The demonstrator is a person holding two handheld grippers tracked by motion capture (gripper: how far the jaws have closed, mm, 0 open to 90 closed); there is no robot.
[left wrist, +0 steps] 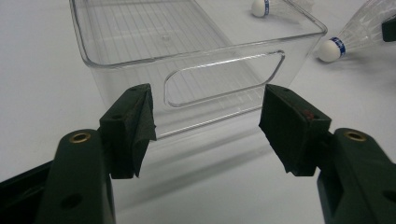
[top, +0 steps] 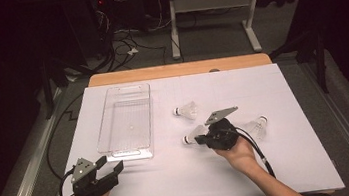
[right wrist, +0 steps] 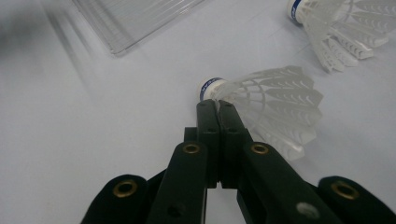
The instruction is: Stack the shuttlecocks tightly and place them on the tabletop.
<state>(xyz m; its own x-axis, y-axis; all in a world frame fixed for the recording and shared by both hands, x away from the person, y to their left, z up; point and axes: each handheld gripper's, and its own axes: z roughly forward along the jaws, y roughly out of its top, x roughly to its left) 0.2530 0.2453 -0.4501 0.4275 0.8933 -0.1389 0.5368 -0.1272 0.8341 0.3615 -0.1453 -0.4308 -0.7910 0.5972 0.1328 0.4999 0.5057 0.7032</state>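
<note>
A clear plastic bin [top: 128, 154] stands empty on the white sheet, left of centre. Three white shuttlecocks lie to its right: one [top: 187, 110] farther back, one [top: 190, 138] in the middle, one [top: 257, 127] to the right. My right gripper [top: 202, 140] is shut on the middle shuttlecock [right wrist: 275, 93], its jaws pinching the skirt just behind the cork. My left gripper [top: 111, 165] rests open near the front left, its jaws facing the handle slot in the bin's near end wall [left wrist: 224, 74] with nothing between them.
The white sheet [top: 281, 165] covers a wooden table, with bare room at the front and far right. Another shuttlecock [right wrist: 336, 23] lies beyond the held one. Cables and a desk frame [top: 211, 3] stand on the floor behind the table.
</note>
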